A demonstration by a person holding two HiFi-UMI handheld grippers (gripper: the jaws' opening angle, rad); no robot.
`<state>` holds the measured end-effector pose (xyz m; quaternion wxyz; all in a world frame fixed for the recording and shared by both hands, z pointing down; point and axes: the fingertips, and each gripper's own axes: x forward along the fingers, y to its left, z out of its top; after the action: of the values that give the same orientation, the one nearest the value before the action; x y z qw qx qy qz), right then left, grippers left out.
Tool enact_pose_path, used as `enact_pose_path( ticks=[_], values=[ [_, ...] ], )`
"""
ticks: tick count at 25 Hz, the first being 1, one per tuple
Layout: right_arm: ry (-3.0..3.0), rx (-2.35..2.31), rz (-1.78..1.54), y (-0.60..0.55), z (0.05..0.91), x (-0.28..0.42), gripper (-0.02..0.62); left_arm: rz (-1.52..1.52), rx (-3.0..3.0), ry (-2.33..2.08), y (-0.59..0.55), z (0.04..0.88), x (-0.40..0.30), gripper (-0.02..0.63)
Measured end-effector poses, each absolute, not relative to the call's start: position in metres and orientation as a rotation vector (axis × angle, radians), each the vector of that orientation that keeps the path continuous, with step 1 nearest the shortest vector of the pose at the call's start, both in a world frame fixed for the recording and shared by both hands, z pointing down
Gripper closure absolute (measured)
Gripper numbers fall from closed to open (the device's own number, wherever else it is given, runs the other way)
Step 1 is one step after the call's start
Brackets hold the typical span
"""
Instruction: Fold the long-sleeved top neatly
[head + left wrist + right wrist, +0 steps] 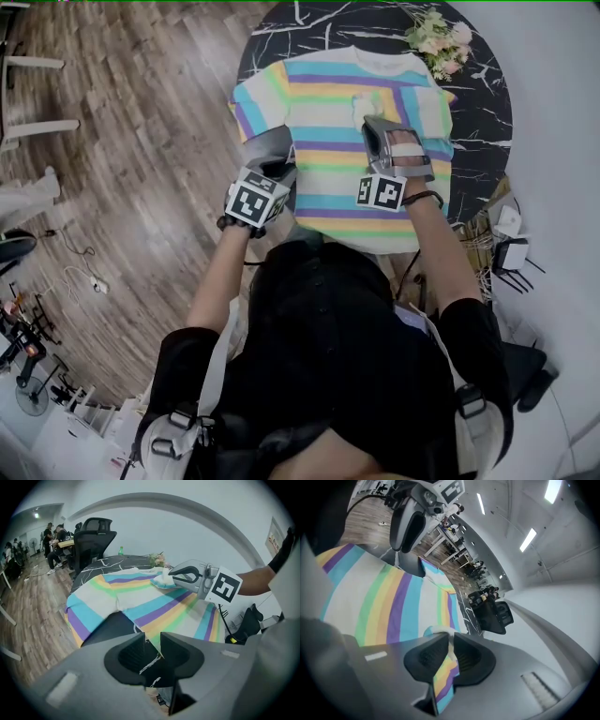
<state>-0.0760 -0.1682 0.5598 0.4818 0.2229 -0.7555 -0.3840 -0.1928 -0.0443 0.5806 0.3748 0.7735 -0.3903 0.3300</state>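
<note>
a wooden floor fills the left side of the head view. beside it stands a round black table with white veins. the person, dressed in black, stands at its near edge with both arms stretched out over it.

the striped top lies spread flat on the table, covering most of its middle. its bands run in blue, green, yellow, purple and white, its collar points to the far side, and its hem hangs a little over the near edge.

the right gripper is over the right half of the top, its jaws closed on a fold of the striped cloth. a narrow strip of that cloth hangs down between them, and a bunch with a white edge sits at their tips.

the left gripper is at the top's near left edge. its jaws stand a little apart. a pointed corner of the cloth shows in the gap, with the dark tabletop visible beside it, and the pads do not press on it.

in the left gripper view a black office chair stands beyond the table. a small bunch of pale flowers lies at the table's far right edge, just beyond the top's shoulder.
</note>
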Motion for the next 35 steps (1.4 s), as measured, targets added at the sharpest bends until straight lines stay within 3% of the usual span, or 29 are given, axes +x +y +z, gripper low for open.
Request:
enact_pose_path(
  ticks=[2, 5, 7, 18, 28, 35],
  values=[
    [-1.850, 0.510, -0.914, -0.161, 0.565, -0.081, 0.553, 0.849, 1.981, -0.990, -0.044, 0.581, -0.192, 0.494],
    [-1.894, 0.483, -0.847, -0.150, 0.570, -0.087, 0.435, 0.853, 1.988, -0.976, -0.045, 0.580, -0.189, 0.494],
    [-1.941, 0.490, -0.792, -0.144, 0.569, -0.091, 0.389, 0.853, 1.993, -0.971, -0.047, 0.580, -0.188, 0.494],
    [-2.040, 0.626, -0.557, -0.150, 0.567, -0.081, 0.383, 0.845, 1.978, -1.000, -0.052, 0.585, -0.202, 0.494],
    [-2.051, 0.589, -0.492, -0.143, 0.573, -0.106, 0.391, 0.855, 1.815, -1.267, -0.038, 0.598, -0.317, 0.492],
    [-2.005, 0.532, -0.447, -0.131, 0.578, -0.110, 0.391, 0.955, 1.827, -1.282, -0.022, 0.658, -0.347, 0.428]
  ],
)
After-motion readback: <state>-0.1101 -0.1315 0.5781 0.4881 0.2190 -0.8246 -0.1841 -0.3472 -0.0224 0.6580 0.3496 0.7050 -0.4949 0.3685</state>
